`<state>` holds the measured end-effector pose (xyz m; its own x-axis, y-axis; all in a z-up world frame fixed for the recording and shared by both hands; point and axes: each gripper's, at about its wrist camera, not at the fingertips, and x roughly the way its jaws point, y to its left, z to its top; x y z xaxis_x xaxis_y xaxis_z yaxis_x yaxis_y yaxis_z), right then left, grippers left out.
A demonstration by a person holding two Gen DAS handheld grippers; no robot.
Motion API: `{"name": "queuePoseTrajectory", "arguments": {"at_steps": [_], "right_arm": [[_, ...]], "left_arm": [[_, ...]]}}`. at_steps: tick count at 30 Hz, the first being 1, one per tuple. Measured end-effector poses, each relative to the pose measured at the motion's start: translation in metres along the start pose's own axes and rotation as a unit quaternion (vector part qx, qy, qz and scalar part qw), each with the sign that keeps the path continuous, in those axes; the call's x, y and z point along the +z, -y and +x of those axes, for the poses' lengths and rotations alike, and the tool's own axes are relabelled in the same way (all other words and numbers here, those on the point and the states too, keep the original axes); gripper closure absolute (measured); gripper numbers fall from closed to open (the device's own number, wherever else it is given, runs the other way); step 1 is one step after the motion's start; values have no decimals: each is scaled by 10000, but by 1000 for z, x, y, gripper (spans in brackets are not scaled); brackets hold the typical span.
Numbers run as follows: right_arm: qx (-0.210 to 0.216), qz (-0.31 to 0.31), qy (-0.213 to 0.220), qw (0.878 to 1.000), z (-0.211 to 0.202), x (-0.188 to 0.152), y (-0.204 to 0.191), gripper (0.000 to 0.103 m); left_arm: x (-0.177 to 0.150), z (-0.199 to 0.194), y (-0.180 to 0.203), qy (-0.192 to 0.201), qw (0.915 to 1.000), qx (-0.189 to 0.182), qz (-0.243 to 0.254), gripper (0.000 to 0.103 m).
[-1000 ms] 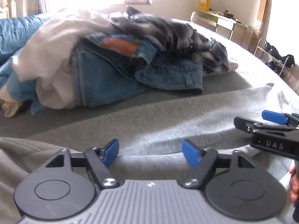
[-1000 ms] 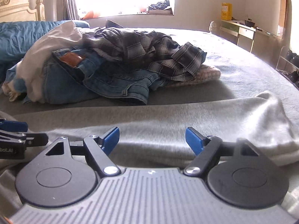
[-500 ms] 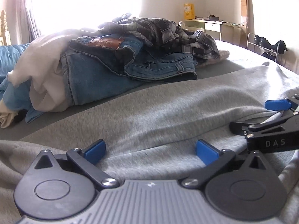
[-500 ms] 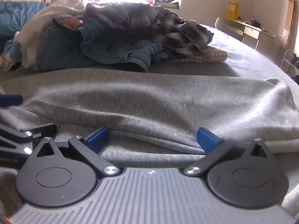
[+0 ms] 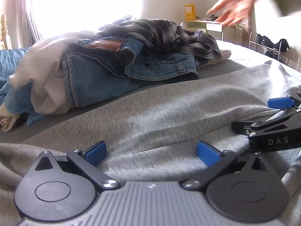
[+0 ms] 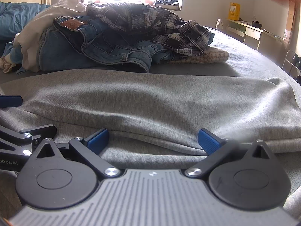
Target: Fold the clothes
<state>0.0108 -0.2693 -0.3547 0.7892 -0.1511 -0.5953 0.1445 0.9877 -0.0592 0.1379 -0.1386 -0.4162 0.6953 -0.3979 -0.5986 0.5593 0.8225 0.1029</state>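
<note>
Left gripper (image 5: 151, 153) and right gripper (image 6: 154, 141) sit with jaws apart, empty, on the grey garment (image 6: 150, 98); apparently set down beside the unfolded pile (image 6: 112, 43).

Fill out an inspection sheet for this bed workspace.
Surface: grey bed cover, partly bare.
Job's things: grey garment spread flat in front.
Clutter: heap behind it of jeans, plaid shirt, white cloth.
Grippers: left hand-held gripper and right hand-held gripper open, resting on the grey garment; a blurred hand above.
Cables: nothing seen.
Surroundings: bright window, desk, shoe rack.
</note>
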Motion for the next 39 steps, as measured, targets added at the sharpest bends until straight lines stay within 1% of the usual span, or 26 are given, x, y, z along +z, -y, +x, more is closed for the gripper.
{"name": "queuePoseTrajectory", "arguments": {"at_steps": [8,15,22,28,31,39], "right_arm": [[-12,-6,2,10000,-1,0,-1,1],[-27,-4,4,10000,-2,-1,-1,1],[-20,0,6,10000,-1,-1,-1,1],[-12,-1,6,10000,1,0,-1,1],[-13,-4,6,10000,2,0,-1,1],[-16,-10,5,10000,4,1,0,1]], "left_arm": [[-1,0,-1,16,10000,1,-1,0],[-2,1,-4,12,9999,-87,-93,0],[-5,2,-18,72,9979,-430,-481,0],[-9,2,-33,202,9930,-768,-871,0],[-9,3,-35,212,9924,-800,-913,0],[-5,4,-32,171,9944,-693,-786,0]]}}
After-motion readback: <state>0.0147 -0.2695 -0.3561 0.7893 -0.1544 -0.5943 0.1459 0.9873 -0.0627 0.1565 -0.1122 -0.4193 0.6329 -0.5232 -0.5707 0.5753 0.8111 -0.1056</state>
